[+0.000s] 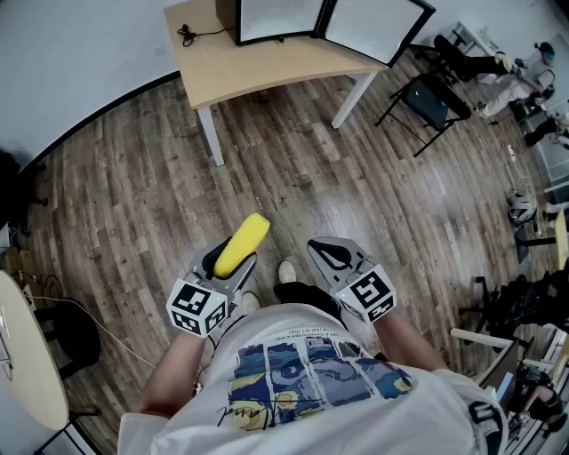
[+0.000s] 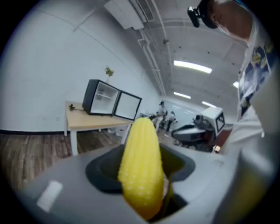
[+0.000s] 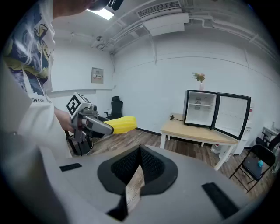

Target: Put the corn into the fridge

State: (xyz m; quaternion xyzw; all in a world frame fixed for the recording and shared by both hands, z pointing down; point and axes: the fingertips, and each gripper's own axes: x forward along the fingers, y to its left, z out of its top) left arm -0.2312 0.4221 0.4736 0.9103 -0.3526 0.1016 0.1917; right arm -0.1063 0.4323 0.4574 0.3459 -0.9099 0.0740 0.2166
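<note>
Light wooden table (image 1: pixel 267 67) ahead; small black fridge (image 1: pixel 276 18) at its far edge, door open; black folding chair (image 1: pixel 427 102) off table's R corner. L gripper (image 1: pixel 233 259) clamps yellow corn cob (image 1: pixel 242 244), angled slightly down; R gripper (image 1: pixel 324 249) alongside, jaws together, empty.

Wood-plank floor (image 1: pixel 293 178) lay under both grippers & ran on ahead. Light wooden table (image 1: pixel 267 62) w/ white legs stood on it, well ahead of left gripper (image 1: pixel 233 259) & right gripper (image 1: pixel 331 255). On tabletop: small black fridge (image 1: pixel 311 18), door swung open, toward far edge; black cable (image 1: pixel 187 35) near corner, left of fridge. Black folding chair (image 1: pixel 425 102) stood on floor ahead-right of right gripper, near table's right end.
</note>
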